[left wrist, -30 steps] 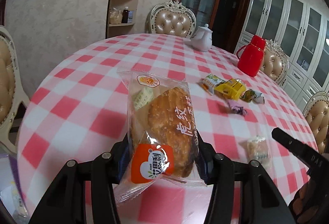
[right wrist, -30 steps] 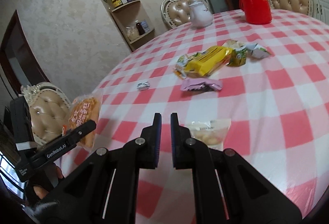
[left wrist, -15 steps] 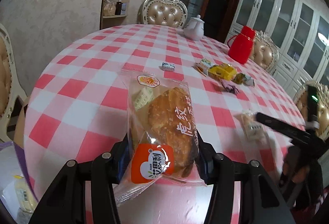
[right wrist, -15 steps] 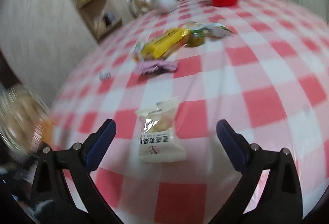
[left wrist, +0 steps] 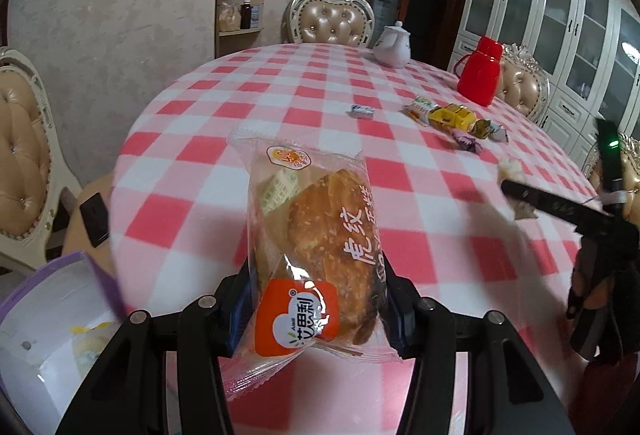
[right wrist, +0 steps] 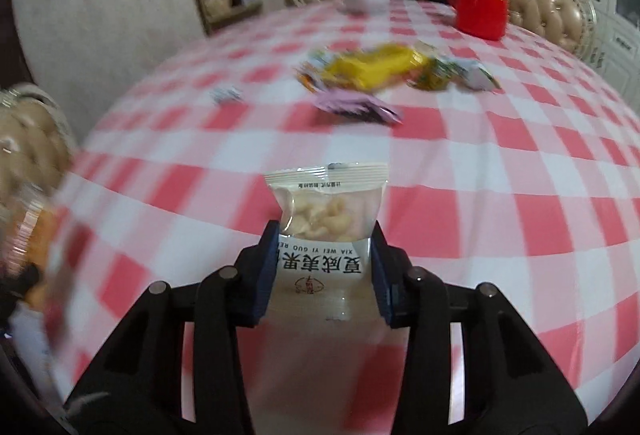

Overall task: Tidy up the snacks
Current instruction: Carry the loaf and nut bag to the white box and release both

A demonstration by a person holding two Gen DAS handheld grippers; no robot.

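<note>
My left gripper (left wrist: 316,299) is shut on a clear packet holding a brown cake (left wrist: 320,247) with an orange label, held above the near table edge. My right gripper (right wrist: 326,267) is shut on a small white nut packet (right wrist: 328,219), lifted off the cloth. The right gripper also shows at the right of the left wrist view (left wrist: 560,207). A pile of loose snacks lies further back: a yellow packet (right wrist: 372,69), a purple one (right wrist: 352,107), a small blue-white one (right wrist: 226,93). A white and purple box (left wrist: 52,323) stands open at lower left.
A round table with a pink and white check cloth (left wrist: 280,107) carries a red thermos (left wrist: 480,71) and a white teapot (left wrist: 394,43) at the back. Padded chairs (left wrist: 332,21) ring the table. A corner shelf stands by the wall.
My right gripper went from open over the nut packet to shut on it and lifted it. My left gripper drew back toward the table edge with the cake packet; the box came into view.
</note>
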